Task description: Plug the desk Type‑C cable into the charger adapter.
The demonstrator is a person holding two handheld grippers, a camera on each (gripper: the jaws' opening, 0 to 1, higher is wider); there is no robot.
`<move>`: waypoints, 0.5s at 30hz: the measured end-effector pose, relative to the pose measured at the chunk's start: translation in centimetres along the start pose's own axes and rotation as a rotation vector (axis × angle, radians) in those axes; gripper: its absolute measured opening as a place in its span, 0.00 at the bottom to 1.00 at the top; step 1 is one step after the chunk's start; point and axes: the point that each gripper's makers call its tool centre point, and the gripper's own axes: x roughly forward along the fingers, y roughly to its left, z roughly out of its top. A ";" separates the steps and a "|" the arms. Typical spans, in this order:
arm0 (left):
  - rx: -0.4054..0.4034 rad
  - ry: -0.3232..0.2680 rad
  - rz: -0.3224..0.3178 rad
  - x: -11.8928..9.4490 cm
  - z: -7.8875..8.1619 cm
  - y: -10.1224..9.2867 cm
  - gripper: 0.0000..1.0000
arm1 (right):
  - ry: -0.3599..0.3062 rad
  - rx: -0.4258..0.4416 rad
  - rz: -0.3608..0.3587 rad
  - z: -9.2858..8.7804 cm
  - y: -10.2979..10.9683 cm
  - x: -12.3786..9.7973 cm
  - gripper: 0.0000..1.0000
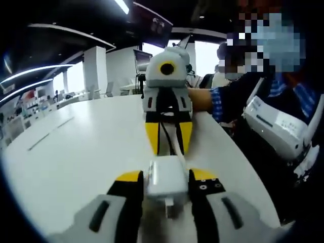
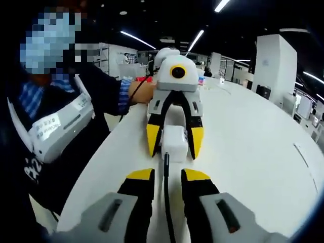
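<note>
Our left tongs (image 1: 166, 183) are clamped on the white charger adapter (image 1: 166, 178) above the white bench (image 1: 76, 167). Our right tongs (image 2: 166, 182), facing them, pinch the black Type-C cable (image 2: 166, 197), its tip touching the adapter.

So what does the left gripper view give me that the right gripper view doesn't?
Left gripper view: the left gripper clamps the white charger adapter close up, its rear end toward the camera. Right gripper view: the right gripper pinches the black cable, whose tip reaches the adapter's front face; whether it is seated, I cannot tell. Shared: the white table, the person's blue checked sleeve, and the two grippers facing each other.
</note>
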 end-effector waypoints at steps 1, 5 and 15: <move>0.002 -0.003 -0.001 -0.1 0.1 0.0 0.36 | 0.008 -0.011 0.000 -0.1 0.1 -0.1 0.21; 0.028 0.005 0.008 -1.0 0.1 0.2 0.33 | 0.037 -0.032 -0.006 -0.5 0.0 -0.2 0.14; -0.025 0.046 0.016 -0.6 -0.7 0.8 0.26 | 0.074 0.010 -0.072 -0.3 -0.7 -0.6 0.02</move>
